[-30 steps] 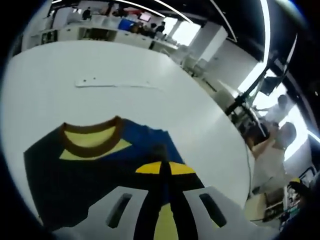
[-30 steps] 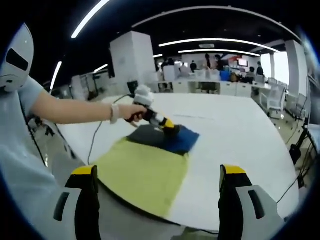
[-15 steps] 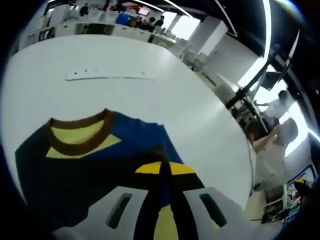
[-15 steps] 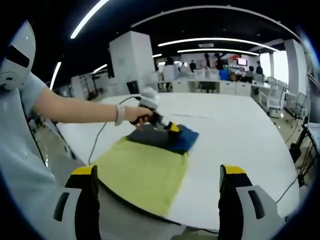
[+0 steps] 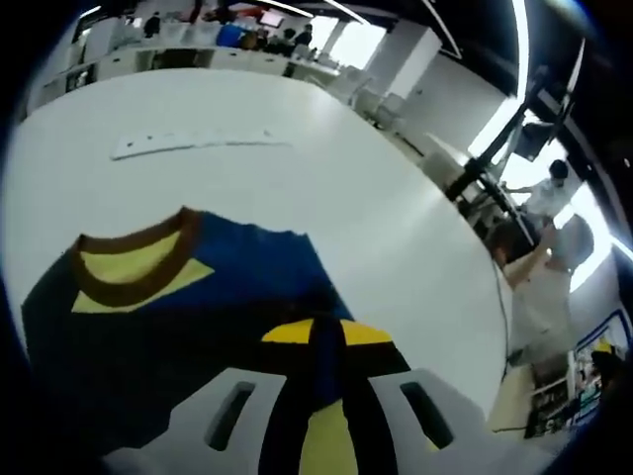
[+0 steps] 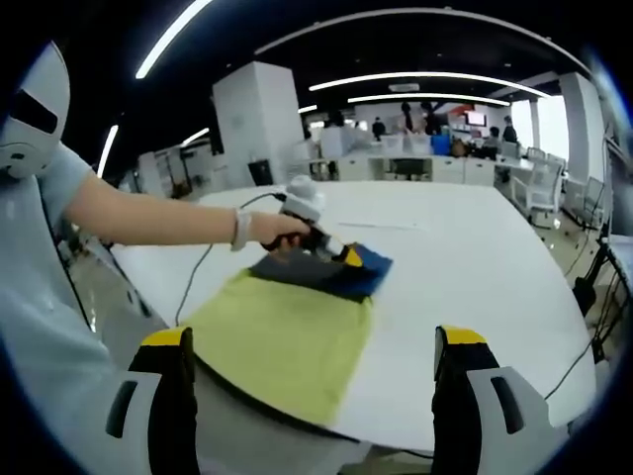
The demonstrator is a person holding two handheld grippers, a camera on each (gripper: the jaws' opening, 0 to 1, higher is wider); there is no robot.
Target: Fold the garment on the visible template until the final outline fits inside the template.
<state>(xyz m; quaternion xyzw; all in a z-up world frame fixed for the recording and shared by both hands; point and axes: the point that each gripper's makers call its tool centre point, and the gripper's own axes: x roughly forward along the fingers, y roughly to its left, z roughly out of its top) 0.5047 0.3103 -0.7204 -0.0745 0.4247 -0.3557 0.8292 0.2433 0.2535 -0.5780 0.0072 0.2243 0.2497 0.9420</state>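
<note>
The navy T-shirt (image 6: 321, 272) lies partly folded at the 12 o'clock end of the yellow-green template (image 6: 282, 346) on the white table (image 6: 475, 257). The left gripper (image 5: 318, 332) has its jaws pinched together on the shirt's blue fabric, brown collar (image 5: 129, 272) at 10 o'clock. The right gripper (image 6: 309, 371) hangs wide apart, holding nothing. Judging by the layout, most folding looks done; a last tuck and release remain.

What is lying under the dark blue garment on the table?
A yellow-green template lies under the blue garment, its near part exposed on the white table. The garment covers its far end, so whether it extends further cannot be seen.
</note>
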